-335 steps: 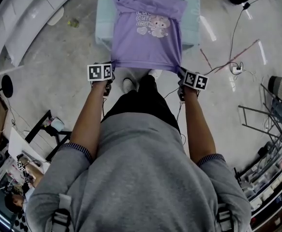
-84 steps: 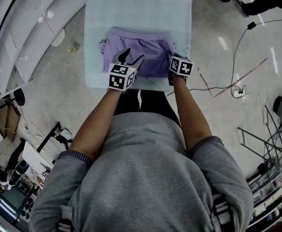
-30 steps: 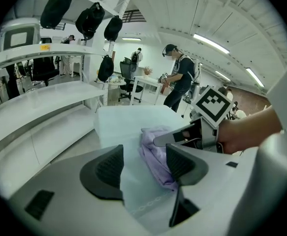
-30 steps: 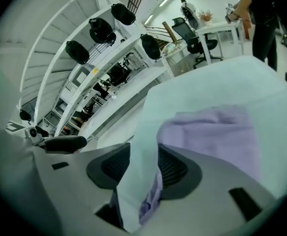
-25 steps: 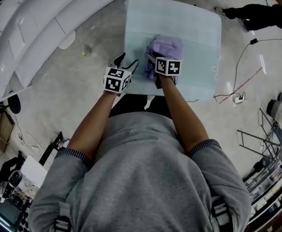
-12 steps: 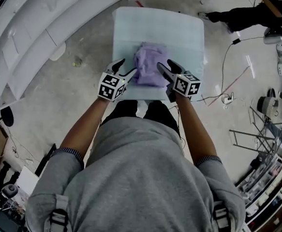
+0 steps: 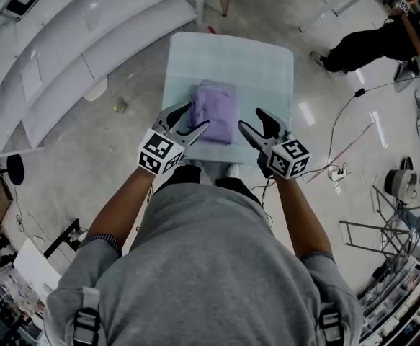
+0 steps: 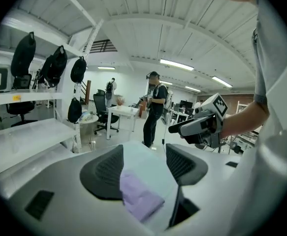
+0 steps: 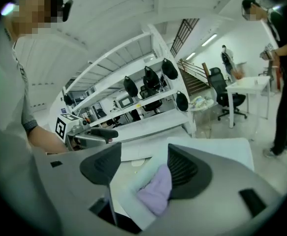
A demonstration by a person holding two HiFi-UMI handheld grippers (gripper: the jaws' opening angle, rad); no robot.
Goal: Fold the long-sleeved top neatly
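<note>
A second ago your right tongs (image 7: 251, 119) sat on the folded long-sleeved top (image 7: 215, 112). Now they have lifted clear, and their jaws are opening with nothing between them. Your left tongs (image 7: 195, 117) have risen too, jaws apart and empty. The top lies as a compact purple rectangle on the near half of the table (image 7: 267, 63), between the two tongs in the head view and touched by neither. Count: one top, one table, two tongs, and one bystander (image 7: 368, 45) in dark clothes beyond the table's far right corner.
</note>
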